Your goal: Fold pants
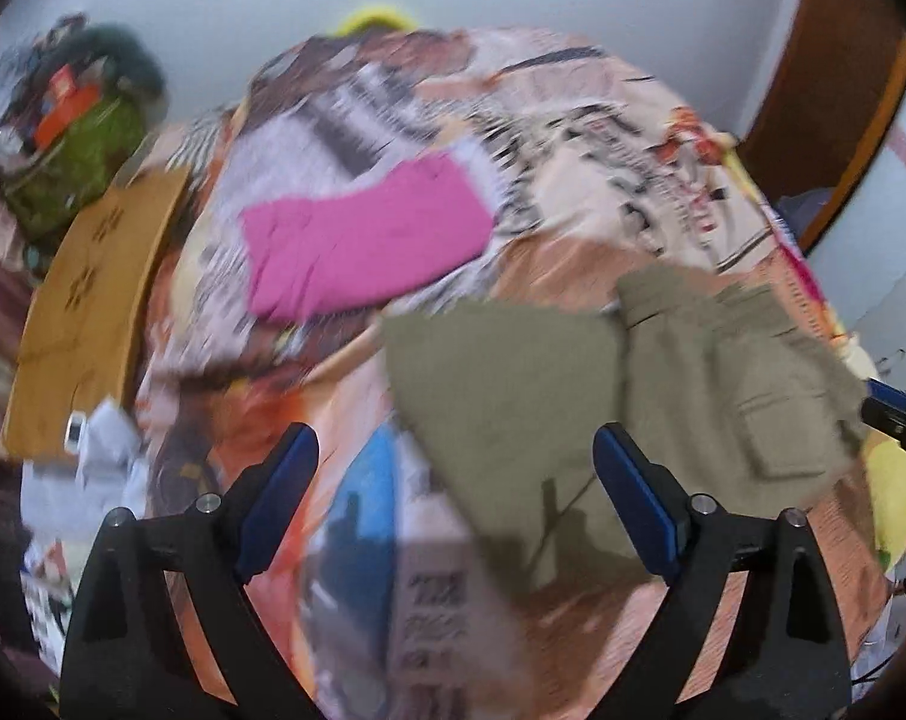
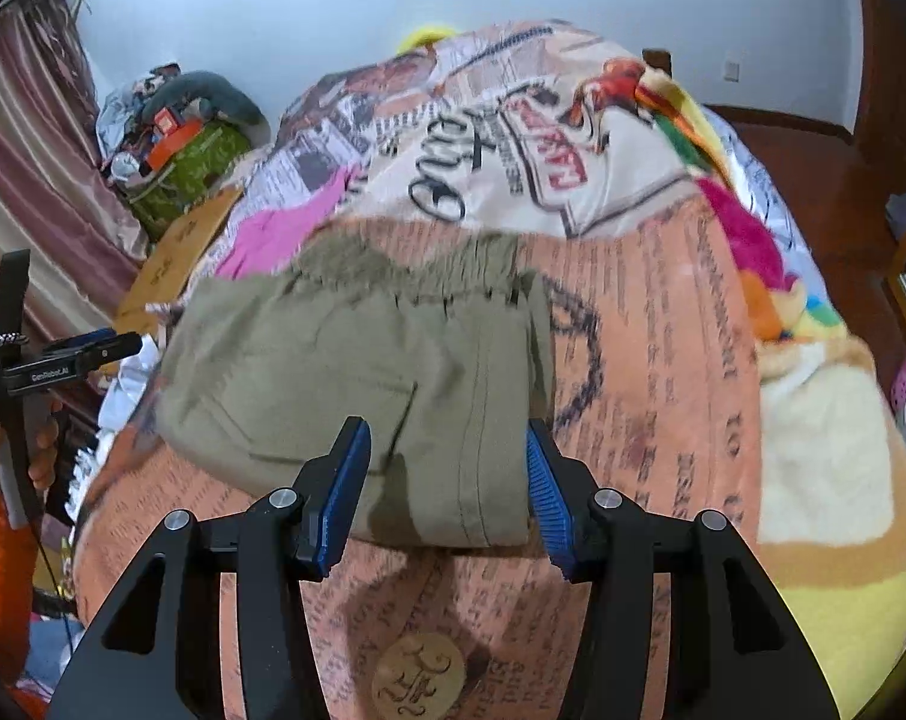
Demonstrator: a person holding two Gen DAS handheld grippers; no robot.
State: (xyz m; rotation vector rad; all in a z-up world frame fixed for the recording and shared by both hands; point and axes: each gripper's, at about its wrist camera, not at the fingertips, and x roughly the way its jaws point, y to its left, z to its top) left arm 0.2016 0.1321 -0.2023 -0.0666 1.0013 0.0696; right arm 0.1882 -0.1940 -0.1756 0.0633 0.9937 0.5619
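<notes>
The olive pants (image 2: 357,396) lie folded into a compact block on the printed bedspread (image 2: 651,360), and everything else is placed from them. In the right wrist view the right gripper (image 2: 447,492) hangs just above the near edge of the pants with its blue-padded jaws spread wide, one pad to each side of the folded edge, holding nothing. In the left wrist view the left gripper (image 1: 456,492) is also spread wide and empty, off the pants' near corner, with the pants (image 1: 603,384) ahead and to its right; that view is smeared with motion blur. Beyond the pants lies a pink garment (image 1: 363,246), flat on the bedspread and apart from them. Farther off on that side, past the bed's edge, a wooden board (image 1: 87,312) and a heap of clutter with a green bag (image 2: 195,174) sit near the striped curtain (image 2: 45,180).
</notes>
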